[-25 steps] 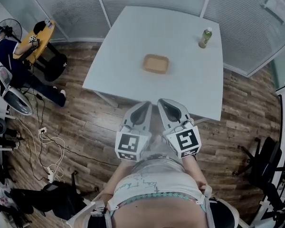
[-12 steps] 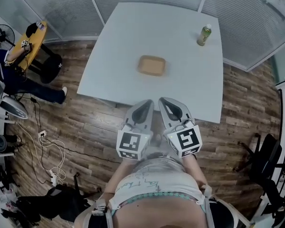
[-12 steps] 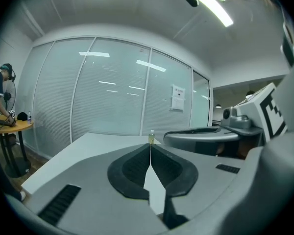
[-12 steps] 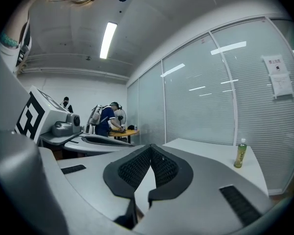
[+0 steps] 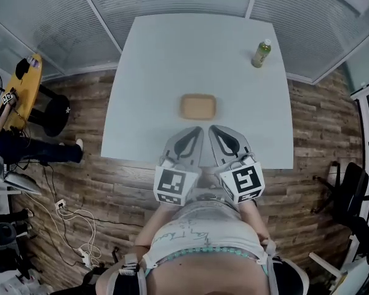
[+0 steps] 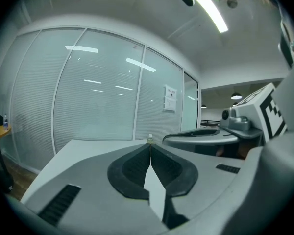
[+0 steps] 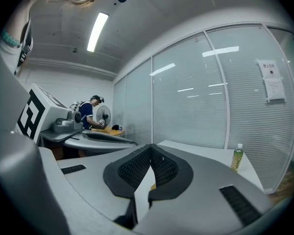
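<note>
Together, left gripper [image 5: 197, 131] and right gripper [image 5: 213, 129] hover at table edge [image 5: 135, 152].

The table [image 5: 172, 54] is white, smooth and matt. The tray [image 5: 198, 106] looks like brown cardboard. The bottle [image 5: 261, 53] is shiny plastic. The floor [image 5: 67, 177] is wood. The left gripper [image 5: 198, 129] and right gripper [image 5: 213, 128] are matt grey plastic with bumpy black pads [image 7: 134, 169].

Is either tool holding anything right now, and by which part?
Nothing is held. The left tool and the right tool both have their jaws shut together, empty.
</note>
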Tool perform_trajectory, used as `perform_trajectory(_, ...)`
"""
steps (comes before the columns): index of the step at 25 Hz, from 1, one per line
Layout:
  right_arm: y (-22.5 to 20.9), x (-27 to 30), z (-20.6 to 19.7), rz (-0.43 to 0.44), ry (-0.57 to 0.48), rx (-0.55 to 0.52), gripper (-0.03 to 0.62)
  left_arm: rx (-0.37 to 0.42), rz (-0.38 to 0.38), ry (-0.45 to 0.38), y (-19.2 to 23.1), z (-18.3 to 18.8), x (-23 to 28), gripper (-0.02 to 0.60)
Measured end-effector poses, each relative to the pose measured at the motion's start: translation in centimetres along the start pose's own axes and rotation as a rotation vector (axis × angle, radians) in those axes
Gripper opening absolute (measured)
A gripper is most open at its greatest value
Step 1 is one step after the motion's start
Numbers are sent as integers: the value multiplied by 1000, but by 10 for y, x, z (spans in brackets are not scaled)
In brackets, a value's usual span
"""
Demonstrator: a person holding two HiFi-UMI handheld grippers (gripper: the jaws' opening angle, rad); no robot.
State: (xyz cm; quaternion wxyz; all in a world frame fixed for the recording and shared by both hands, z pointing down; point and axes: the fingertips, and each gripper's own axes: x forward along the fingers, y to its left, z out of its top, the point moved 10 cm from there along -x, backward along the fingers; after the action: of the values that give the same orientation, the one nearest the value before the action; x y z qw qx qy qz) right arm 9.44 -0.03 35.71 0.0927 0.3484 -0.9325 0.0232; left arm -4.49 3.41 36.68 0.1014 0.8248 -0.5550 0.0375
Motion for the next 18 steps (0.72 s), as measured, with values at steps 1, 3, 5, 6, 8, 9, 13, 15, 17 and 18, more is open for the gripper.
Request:
perform_trajectory(1,-1,10,3,-13,-4,-1,0,10,-15,-3,9,4,5,5)
perform_trajectory(3,-3,28,8,-44,-9,6,0,24,-48,-7,28,11,16,5)
perform_trajectory(5,-4,45,10,-70,-2,10,0,34,-78,-4,44,15,25,5)
perform_trajectory(6,-4,52,10,-82,4,11,0,39,-91,-1,51,16,29,5)
perform_trajectory(8,-6,64,9,-106,13,17,0,45,-115,8,63,17,37,5)
perform_trajectory(9,-7,69,9,-118,16,23,0,44,-127,14,68,17,41,5)
perform_trajectory(13,-11,84,8,-166,31,34,0,67,-167,31,87,17,55,5)
perform_trajectory(15,-10,89,8,-191,34,37,0,79,-190,35,95,17,59,5)
perform_trajectory(17,-10,91,7,-215,38,40,0,81,-210,44,101,14,63,5)
perform_trajectory(18,-9,92,6,-225,41,42,0,80,-218,51,105,11,65,5)
